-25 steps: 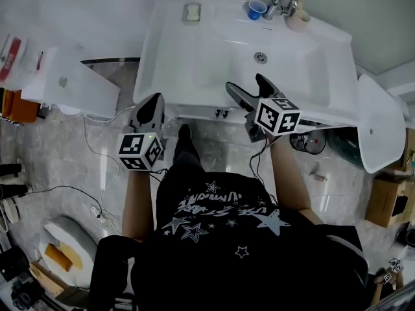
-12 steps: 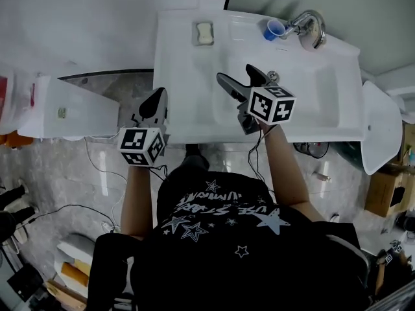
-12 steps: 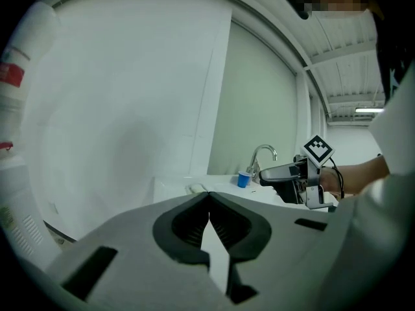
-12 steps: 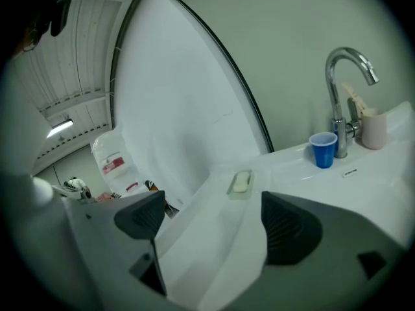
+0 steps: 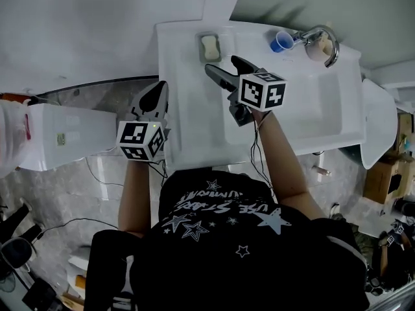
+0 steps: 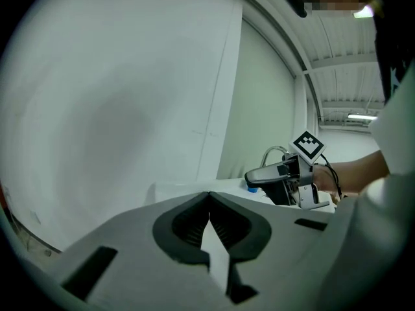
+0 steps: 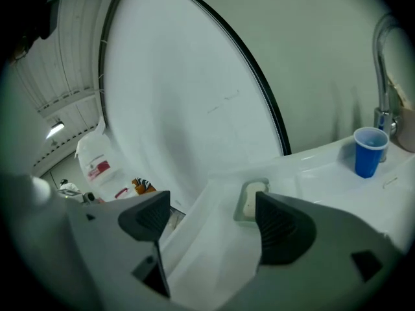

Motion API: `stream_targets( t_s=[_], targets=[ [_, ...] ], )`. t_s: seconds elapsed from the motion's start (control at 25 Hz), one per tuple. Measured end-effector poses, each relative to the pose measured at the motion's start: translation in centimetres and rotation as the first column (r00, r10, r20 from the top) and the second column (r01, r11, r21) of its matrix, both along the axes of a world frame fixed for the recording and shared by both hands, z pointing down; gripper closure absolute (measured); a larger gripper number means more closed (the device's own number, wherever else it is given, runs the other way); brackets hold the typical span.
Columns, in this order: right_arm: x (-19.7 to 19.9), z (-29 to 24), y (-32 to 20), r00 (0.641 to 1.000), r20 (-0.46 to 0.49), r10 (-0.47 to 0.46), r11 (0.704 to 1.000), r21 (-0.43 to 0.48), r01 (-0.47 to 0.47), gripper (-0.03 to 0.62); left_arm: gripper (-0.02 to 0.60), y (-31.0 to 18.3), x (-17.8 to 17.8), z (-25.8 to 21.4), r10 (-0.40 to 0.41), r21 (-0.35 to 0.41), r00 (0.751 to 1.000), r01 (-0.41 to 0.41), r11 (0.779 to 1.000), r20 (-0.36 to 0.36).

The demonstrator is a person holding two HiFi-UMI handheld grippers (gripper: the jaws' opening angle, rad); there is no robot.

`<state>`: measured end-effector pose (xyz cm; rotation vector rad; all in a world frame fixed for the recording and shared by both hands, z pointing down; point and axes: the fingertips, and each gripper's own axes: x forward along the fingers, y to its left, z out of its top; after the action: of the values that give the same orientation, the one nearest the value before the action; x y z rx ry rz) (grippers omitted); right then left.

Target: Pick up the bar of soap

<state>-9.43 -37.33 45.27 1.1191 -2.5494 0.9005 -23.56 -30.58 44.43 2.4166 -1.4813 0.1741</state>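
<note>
The pale bar of soap (image 5: 209, 45) lies in a small dish (image 5: 201, 37) at the back left corner of the white sink (image 5: 188, 128). In the right gripper view the soap (image 7: 251, 199) shows just beyond and between the jaws. My right gripper (image 5: 224, 69) hovers over the sink's left side, a short way in front of the soap; its jaws are wide but closing, with nothing between them. My left gripper (image 5: 156, 96) is shut and empty, held off the sink's left edge. In the left gripper view its jaws (image 6: 209, 220) meet.
A blue cup (image 5: 281, 41) stands by the chrome tap (image 5: 318, 37) at the sink's back right; the cup (image 7: 369, 150) shows right of the soap in the right gripper view. A white wall rises behind the sink. A white cabinet (image 5: 61, 138) stands to the left.
My right gripper has moved forward and left over the sink, toward the soap dish. The left gripper has kept its place at the sink's left edge, still shut.
</note>
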Motion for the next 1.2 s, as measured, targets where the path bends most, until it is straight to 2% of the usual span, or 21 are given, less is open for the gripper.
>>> stream_targets(
  t_s=[0.24, 0.72, 1.0, 1.2],
  targets=[
    [-1.6, 1.7, -3.4, 0.999, 0.013, 0.034, 0.996, -0.081, -0.033, 0.227, 0.572, -3.3, -1.9, 1.0, 0.010, -0.014, 1.000, -0.010, 1.000, -0.015],
    [-1.9, 7.8, -8.2, 0.980, -0.191, 0.061, 0.967, -0.231, -0.106, 0.329, 0.571, -7.0, -3.3, 4.1, 0.019, -0.073, 0.999, -0.022, 0.997, -0.051],
    [-2.1, 10.0, -9.2, 0.960, -0.277, 0.039, 0.949, -0.290, -0.122, 0.338, 0.572, -8.3, -3.3, 5.4, 0.041, -0.101, 0.997, -0.047, 0.994, -0.070],
    [-1.7, 11.1, -9.8, 0.936, -0.351, 0.026, 0.945, -0.296, -0.137, 0.342, 0.571, -8.8, -3.1, 6.0, 0.049, -0.109, 0.995, -0.058, 0.992, -0.083]
  ],
)
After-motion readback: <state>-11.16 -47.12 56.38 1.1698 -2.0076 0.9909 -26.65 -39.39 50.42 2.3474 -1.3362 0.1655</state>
